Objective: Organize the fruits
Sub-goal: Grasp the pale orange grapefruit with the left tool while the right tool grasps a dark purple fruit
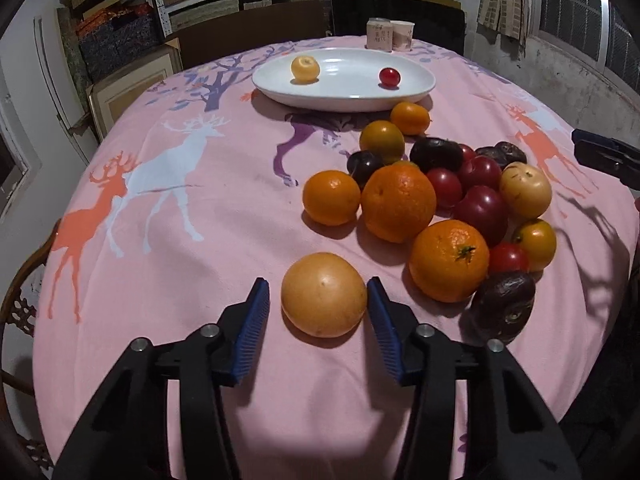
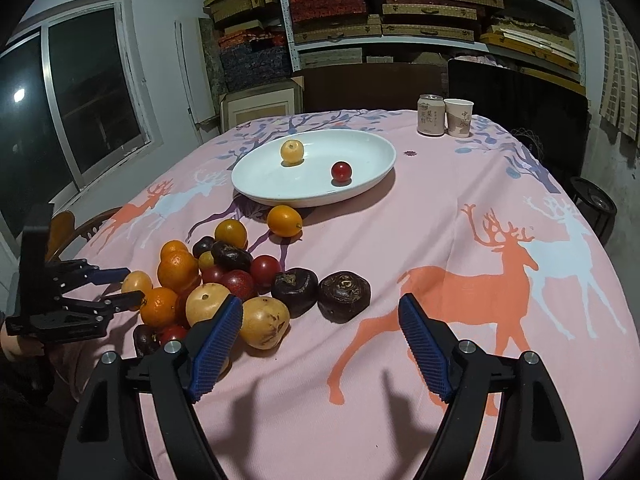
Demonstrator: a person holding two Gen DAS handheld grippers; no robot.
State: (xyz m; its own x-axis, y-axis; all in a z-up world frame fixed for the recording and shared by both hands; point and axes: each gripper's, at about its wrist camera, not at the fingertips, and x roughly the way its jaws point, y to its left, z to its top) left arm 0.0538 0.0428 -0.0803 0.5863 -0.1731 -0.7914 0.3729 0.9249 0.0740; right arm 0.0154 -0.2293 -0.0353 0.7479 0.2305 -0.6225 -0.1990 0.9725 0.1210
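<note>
My left gripper [image 1: 318,312] brackets a pale yellow-orange fruit [image 1: 324,300] on the pink deer-print tablecloth [image 1: 168,240]. The right blue pad [image 1: 382,320] looks to touch its side, while the left pad [image 1: 254,320] stands just off it, so the fruit sits between the fingers without being squeezed from both sides. My right gripper [image 2: 320,344] is spread wide over bare cloth with nothing between its pads. Taking the white oval plate [image 2: 256,188] as my mark, the pale fruit is the piece nearest me and farthest from the plate. Just beyond it, between it and the plate, lies the heap: I count three large oranges [image 1: 398,202], about three smaller yellow-orange fruits, several red tomatoes [image 1: 482,210], two yellow potato-like fruits [image 2: 264,322] and a few dark purple-brown ones [image 2: 344,296]. The exact tally of the red and dark pieces I cannot tell, since they overlap. One small orange [image 2: 284,221] lies just beside the plate's near rim. On the plate are two pieces, well apart: one yellow fruit [image 2: 292,151] and one red tomato [image 2: 341,171]. Past the plate stand one can [image 2: 430,120] and one paper cup [image 2: 458,117], side by side.
</note>
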